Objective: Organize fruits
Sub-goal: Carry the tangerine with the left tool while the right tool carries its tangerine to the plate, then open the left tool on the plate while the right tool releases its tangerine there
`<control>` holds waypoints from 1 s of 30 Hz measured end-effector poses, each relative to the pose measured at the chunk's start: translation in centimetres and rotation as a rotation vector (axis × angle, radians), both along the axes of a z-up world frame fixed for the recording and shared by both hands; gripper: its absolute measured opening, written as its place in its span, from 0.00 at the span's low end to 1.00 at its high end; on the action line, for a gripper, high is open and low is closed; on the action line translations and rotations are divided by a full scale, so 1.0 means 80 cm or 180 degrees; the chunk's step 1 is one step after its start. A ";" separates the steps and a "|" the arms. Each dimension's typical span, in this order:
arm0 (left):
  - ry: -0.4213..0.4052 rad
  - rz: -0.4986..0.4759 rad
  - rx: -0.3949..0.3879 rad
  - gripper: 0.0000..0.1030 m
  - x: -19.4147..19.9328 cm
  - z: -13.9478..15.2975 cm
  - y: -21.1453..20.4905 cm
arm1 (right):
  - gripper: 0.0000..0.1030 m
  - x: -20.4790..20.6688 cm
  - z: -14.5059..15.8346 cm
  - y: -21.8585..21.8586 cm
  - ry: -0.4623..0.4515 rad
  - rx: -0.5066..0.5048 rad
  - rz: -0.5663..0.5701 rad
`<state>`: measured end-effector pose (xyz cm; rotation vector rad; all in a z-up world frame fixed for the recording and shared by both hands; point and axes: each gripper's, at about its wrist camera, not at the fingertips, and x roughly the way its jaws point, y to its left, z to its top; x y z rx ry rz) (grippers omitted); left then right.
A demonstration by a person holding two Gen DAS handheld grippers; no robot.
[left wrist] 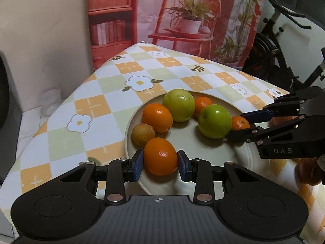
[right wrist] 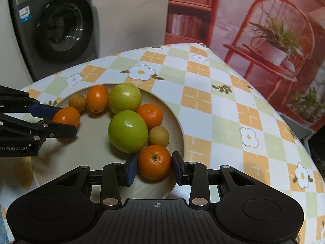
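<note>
A beige plate [left wrist: 203,152] on the checked tablecloth holds two green fruits [left wrist: 215,121], several oranges and small brown fruits [left wrist: 142,134]. My left gripper [left wrist: 160,162] is shut on an orange [left wrist: 160,156] at the plate's near left rim. It also shows in the right wrist view [right wrist: 61,120] at the left. My right gripper [right wrist: 154,165] is shut on a mandarin [right wrist: 154,161] at the plate's near right edge. It reaches in from the right in the left wrist view [left wrist: 241,125], where that mandarin [left wrist: 240,123] is partly hidden behind the green fruit.
The table [right wrist: 223,109] has a rounded edge all round. A washing machine [right wrist: 56,24] stands behind at the left, a printed backdrop [right wrist: 264,30] behind, and an exercise bike [left wrist: 284,46] at the right.
</note>
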<state>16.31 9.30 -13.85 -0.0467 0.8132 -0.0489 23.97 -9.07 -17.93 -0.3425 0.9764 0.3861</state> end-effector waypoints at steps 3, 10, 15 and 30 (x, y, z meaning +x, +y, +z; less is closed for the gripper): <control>-0.0004 -0.0037 0.0004 0.37 0.005 -0.001 -0.008 | 0.32 -0.001 0.001 -0.009 -0.0008 -0.0021 -0.0063; -0.0019 -0.0151 0.0038 0.38 0.013 -0.004 -0.024 | 0.32 -0.007 0.002 -0.028 -0.0034 0.0004 -0.0202; -0.0019 -0.0191 0.0032 0.38 0.014 -0.005 -0.025 | 0.32 -0.010 0.003 -0.032 -0.0051 0.0019 -0.0242; -0.0149 -0.0198 0.0135 0.47 0.005 0.010 -0.037 | 0.38 -0.034 0.030 -0.043 -0.0191 0.0123 -0.0265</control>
